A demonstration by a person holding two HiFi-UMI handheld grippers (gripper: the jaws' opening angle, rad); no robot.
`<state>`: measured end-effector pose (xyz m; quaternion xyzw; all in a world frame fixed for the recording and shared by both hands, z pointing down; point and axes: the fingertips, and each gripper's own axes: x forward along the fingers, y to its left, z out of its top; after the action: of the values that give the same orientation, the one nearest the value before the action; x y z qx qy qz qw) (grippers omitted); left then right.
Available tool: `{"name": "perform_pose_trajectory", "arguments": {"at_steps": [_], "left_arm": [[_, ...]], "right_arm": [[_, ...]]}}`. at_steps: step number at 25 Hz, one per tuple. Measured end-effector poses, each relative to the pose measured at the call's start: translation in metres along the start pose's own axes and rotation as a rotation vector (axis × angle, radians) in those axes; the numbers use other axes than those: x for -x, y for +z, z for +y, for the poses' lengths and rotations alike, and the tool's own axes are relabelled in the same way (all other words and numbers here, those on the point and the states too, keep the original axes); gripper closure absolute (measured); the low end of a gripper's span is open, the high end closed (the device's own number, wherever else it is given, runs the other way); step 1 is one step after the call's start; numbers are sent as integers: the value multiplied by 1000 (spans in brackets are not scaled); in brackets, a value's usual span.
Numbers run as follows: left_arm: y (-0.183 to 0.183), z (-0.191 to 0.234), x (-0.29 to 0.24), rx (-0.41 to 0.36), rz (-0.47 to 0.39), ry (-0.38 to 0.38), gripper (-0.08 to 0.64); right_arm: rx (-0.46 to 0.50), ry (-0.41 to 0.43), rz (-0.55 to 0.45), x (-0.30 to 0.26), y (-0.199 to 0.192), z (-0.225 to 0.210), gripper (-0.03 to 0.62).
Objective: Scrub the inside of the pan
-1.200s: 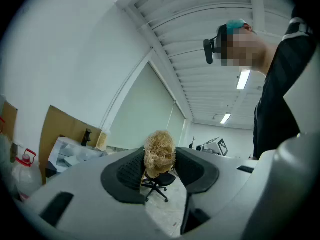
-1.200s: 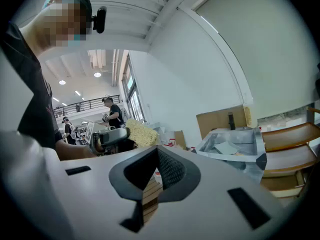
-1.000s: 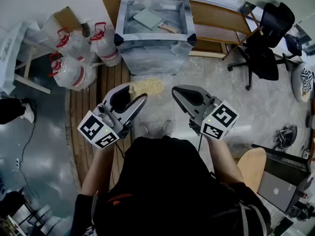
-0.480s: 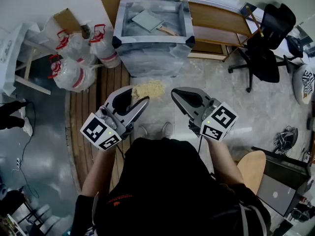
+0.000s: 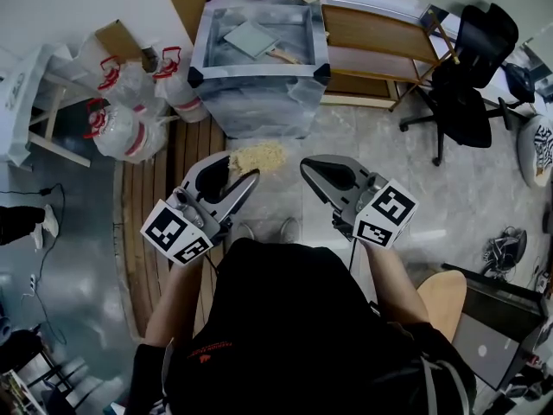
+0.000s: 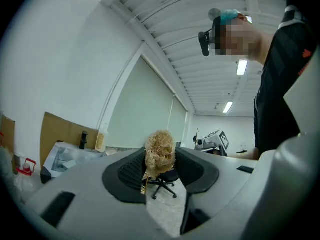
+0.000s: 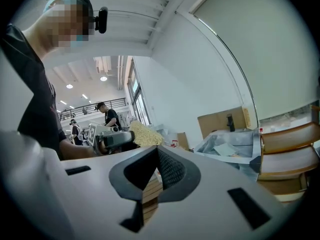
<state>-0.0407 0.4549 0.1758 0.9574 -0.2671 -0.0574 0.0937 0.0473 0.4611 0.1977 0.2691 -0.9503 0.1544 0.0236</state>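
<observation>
A pale straw-like scrubber is pinched in my left gripper, held at waist height over the floor. My right gripper hovers beside it, jaws shut with nothing between them. From the right gripper view the scrubber and the left gripper show off to the left. Ahead stands a steel basin. In it lies a flat square pan with a wooden handle. Both grippers are well short of the basin.
Tied plastic bags sit left of the basin, on a strip of wooden slats. A wooden shelf and a black office chair stand to the right. A round wooden stool is close at my right.
The basin has slid a little up and left in the head view. Both grippers keep nearly the same pose, the left still on the scrubber.
</observation>
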Motion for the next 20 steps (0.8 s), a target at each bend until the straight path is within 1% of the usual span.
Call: {"name": "perform_pose_trajectory", "arguments": {"at_steps": [4, 8, 13, 20], "left_arm": [[-3, -11, -12, -12, 6, 7, 380], [-4, -11, -25, -15, 13, 12, 380], [-6, -5, -40, -16, 17, 18, 380], [-6, 16, -57, -16, 10, 28, 380]], "right_arm": [[0, 12, 0, 18, -3, -7, 588], [-6, 13, -1, 30, -3, -18, 588], [-18, 15, -4, 36, -1, -34, 588], [-1, 19, 1, 29, 5, -56, 588]]}}
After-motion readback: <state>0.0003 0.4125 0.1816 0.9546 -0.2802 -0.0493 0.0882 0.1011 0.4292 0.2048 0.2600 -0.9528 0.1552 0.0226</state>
